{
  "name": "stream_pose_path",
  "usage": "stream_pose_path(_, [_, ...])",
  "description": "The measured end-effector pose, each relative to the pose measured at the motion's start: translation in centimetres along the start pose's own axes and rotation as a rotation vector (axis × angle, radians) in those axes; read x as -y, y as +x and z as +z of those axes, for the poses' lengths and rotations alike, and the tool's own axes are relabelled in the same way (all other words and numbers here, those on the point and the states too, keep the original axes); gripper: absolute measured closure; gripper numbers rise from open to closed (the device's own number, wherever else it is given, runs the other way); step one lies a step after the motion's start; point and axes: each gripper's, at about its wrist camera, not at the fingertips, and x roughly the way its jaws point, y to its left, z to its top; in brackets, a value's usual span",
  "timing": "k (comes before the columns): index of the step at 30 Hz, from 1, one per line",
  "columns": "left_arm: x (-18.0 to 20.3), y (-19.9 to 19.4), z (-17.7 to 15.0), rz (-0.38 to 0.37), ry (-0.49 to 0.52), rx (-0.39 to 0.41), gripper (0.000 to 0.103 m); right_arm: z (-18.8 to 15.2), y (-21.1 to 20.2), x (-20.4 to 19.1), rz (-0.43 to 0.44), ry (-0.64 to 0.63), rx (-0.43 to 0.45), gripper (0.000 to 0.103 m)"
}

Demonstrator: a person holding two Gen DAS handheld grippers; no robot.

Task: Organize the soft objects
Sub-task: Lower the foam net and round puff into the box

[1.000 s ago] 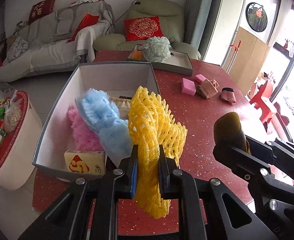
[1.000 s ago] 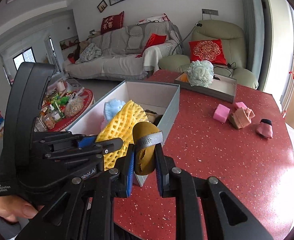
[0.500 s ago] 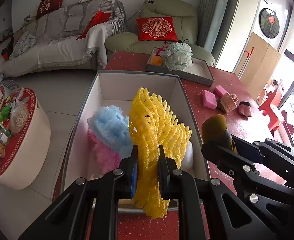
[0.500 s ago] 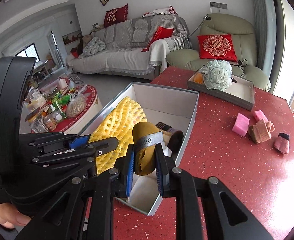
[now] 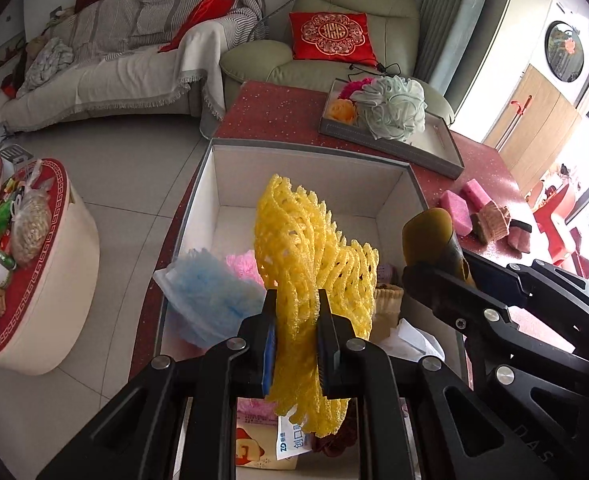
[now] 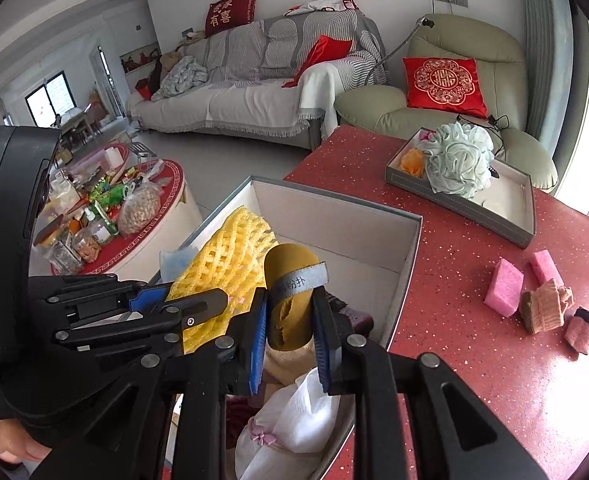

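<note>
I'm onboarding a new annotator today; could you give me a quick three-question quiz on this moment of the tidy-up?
1. True or false: the left gripper holds the yellow foam net over the open grey box.
2. What is between the right gripper's fingers? A) pink sponge B) mustard sock roll with a grey band C) tissue pack
3. Fill in: the pale green bath pouf sits in the shallow grey ____.

Key: 1 true; 2 B, the mustard sock roll; 3 tray.
</note>
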Motion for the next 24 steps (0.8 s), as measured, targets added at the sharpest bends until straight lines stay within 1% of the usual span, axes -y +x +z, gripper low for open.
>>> stream_pose_path(7, [-0.2,1.8,0.3,-0.002,0.007,-0.035,0.086,0.0,2.2,0.9,-0.010,0.016,-0.045,0.080])
stream_pose_path(13, [0.2,2.7,0.5,0.001,0.019,-0.049,0.086,-0.1,3.2,1.6,-0.016,0.026,-0.069,0.079])
stream_pose_path(24, [0.5,2.7,0.7,0.007,0.030,-0.047,0.086,0.5,3.1,1.7,-0.021,0.023,-0.060,0.078])
